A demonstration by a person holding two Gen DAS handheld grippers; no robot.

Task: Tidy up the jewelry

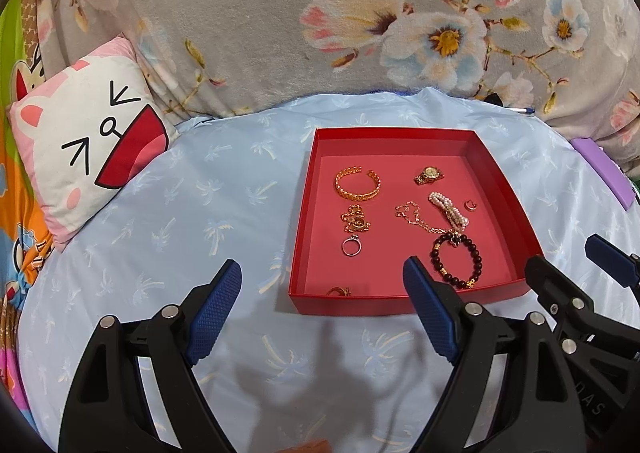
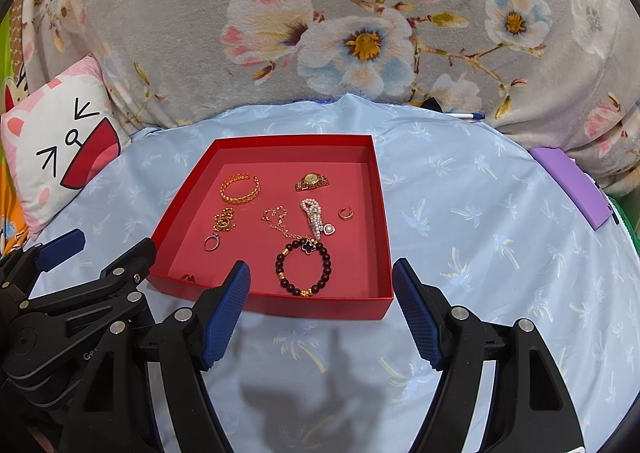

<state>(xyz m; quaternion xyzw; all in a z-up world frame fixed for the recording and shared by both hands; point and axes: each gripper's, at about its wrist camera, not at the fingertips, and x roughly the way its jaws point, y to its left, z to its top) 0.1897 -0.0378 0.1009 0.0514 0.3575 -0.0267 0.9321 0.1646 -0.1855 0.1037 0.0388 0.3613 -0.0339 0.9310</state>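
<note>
A shallow red box (image 1: 394,134) (image 2: 384,213) lies on a pale blue sheet and holds loose jewelry. Inside are a gold bangle (image 1: 357,184) (image 2: 240,189), a gold watch (image 1: 429,174) (image 2: 312,181), a thin chain (image 1: 416,217) (image 2: 280,223), a pearl strand (image 1: 448,210) (image 2: 314,215), a dark bead bracelet (image 1: 457,262) (image 2: 303,267), a silver ring (image 1: 351,246) (image 2: 211,242) and a small ear cuff (image 1: 471,205) (image 2: 346,212). My left gripper (image 1: 322,283) hovers open before the box's near left corner. Open too, my right gripper (image 2: 321,283) hangs over the near edge, empty.
A cartoon-face pillow (image 1: 86,141) (image 2: 60,149) rests at the left. A flowered grey blanket (image 1: 260,21) (image 2: 320,13) rises behind the box. A purple case (image 1: 604,171) (image 2: 572,185) lies at the right and a pen (image 2: 466,115) behind.
</note>
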